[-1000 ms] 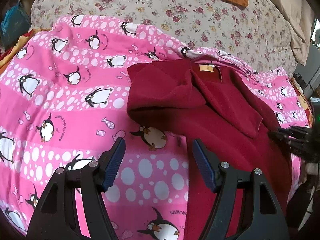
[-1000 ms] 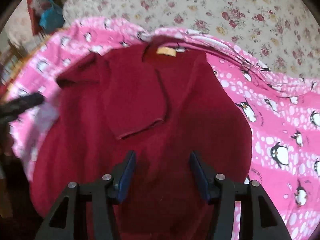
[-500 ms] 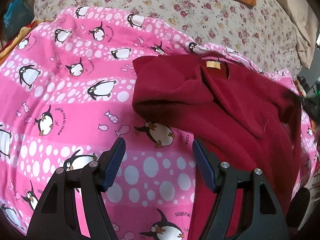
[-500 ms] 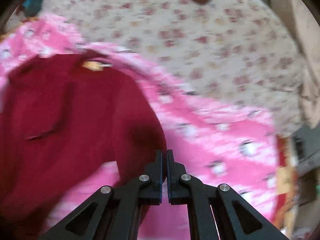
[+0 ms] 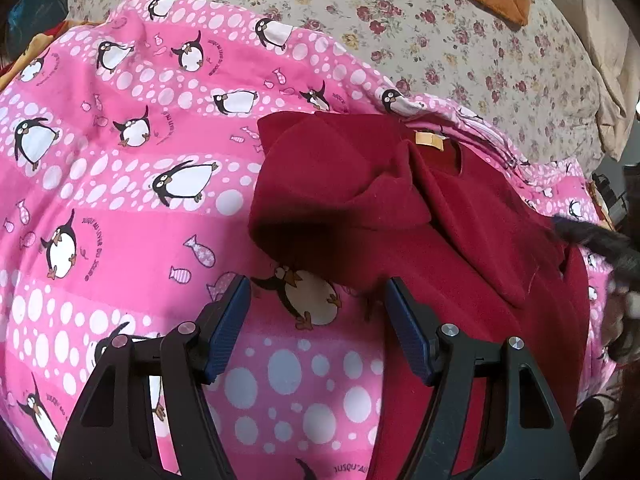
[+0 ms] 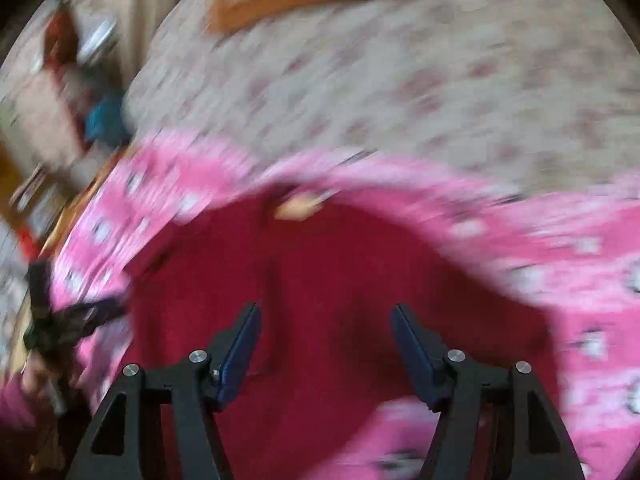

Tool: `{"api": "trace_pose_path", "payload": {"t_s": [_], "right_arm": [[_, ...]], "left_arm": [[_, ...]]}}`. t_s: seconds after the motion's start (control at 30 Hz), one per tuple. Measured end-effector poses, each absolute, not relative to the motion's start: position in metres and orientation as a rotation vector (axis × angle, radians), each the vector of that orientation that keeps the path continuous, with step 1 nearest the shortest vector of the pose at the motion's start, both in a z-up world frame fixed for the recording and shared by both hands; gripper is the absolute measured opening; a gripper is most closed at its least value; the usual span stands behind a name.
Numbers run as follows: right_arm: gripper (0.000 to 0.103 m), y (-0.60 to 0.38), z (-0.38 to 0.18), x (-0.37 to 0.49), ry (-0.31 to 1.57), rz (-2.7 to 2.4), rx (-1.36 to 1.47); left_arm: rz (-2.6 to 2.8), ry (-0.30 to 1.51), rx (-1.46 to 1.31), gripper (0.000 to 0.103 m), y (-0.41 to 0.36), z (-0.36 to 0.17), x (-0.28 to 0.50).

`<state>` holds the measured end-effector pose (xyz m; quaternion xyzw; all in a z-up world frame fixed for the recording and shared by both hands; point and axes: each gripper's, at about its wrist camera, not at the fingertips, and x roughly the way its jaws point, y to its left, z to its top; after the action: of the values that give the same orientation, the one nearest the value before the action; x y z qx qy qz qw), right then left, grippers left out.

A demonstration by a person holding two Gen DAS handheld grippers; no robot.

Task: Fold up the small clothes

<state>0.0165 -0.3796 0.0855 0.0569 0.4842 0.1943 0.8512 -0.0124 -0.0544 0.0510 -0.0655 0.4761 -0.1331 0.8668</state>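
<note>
My left claw (image 5: 318,320) hangs released, nothing between its jaws — below them a pink penguin blanket (image 5: 120,200) and the near edge of the dark red sweater (image 5: 460,240). My right claw (image 6: 326,344) is spreading its jaws above the sweater (image 6: 320,280), gripping nothing — that view is blurred. The sweater lies on the blanket, sleeves folded in, tan neck label (image 5: 430,140) showing. Beyond lies a flowered bedspread (image 5: 440,40).

A small dark red fleece top (image 5: 460,216) lies on a pink penguin-print blanket (image 5: 120,208); its neckline, with a tan label (image 5: 430,140), faces the far side; the left sleeve is folded over the chest in a bunched fold; the hem lies nearest.
</note>
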Motion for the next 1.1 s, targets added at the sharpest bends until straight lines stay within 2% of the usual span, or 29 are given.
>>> {"api": "trace_pose_path", "payload": {"t_s": [0.13, 0.17, 0.2, 0.23, 0.27, 0.37, 0.47, 0.6, 0.83, 0.9, 0.93, 0.97, 1.1], "right_arm": [[0.047, -0.332, 0.043, 0.031, 1.126, 0.427, 0.036], [0.037, -0.325, 0.032, 0.034, 1.157, 0.427, 0.028], [0.032, -0.324, 0.025, 0.035, 1.167, 0.436, 0.028], [0.022, -0.324, 0.025, 0.035, 1.155, 0.442, 0.024], [0.007, -0.325, 0.029, 0.034, 1.140, 0.451, 0.001], [0.004, -0.329, 0.055, 0.028, 1.067, 0.444, -0.114], [0.004, -0.348, 0.081, 0.035, 1.018, 0.377, -0.186], [0.004, -0.385, 0.089, 0.051, 0.988, 0.198, -0.279], [0.005, -0.422, 0.048, 0.075, 1.096, 0.148, -0.158], [0.018, -0.424, 0.053, 0.068, 1.070, 0.172, -0.096], [0.043, -0.423, 0.060, 0.062, 1.050, 0.186, -0.066], [0.060, -0.425, 0.067, 0.053, 1.027, 0.206, -0.027], [0.062, -0.416, 0.091, 0.014, 0.981, 0.314, 0.104]], "left_arm": [[-0.278, 0.992, -0.127, 0.070, -0.054, 0.051, -0.013], [-0.275, 0.990, -0.123, 0.070, -0.053, 0.051, -0.012], [-0.271, 0.988, -0.118, 0.070, -0.052, 0.051, -0.011], [-0.269, 0.988, -0.117, 0.070, -0.051, 0.050, -0.010], [-0.268, 0.988, -0.118, 0.070, -0.050, 0.049, -0.009], [-0.252, 1.005, -0.141, 0.070, -0.044, 0.042, -0.003], [-0.255, 1.011, -0.175, 0.070, -0.041, 0.038, -0.003], [-0.258, 1.007, -0.158, 0.070, -0.045, 0.038, -0.004], [-0.296, 1.051, -0.126, 0.070, -0.057, 0.038, -0.020], [-0.307, 1.068, -0.111, 0.070, -0.060, 0.036, -0.031], [-0.318, 1.071, -0.104, 0.070, -0.063, 0.036, -0.037], [-0.327, 1.070, -0.097, 0.070, -0.065, 0.036, -0.041], [-0.364, 1.084, -0.058, 0.070, -0.078, 0.033, -0.058]]}}
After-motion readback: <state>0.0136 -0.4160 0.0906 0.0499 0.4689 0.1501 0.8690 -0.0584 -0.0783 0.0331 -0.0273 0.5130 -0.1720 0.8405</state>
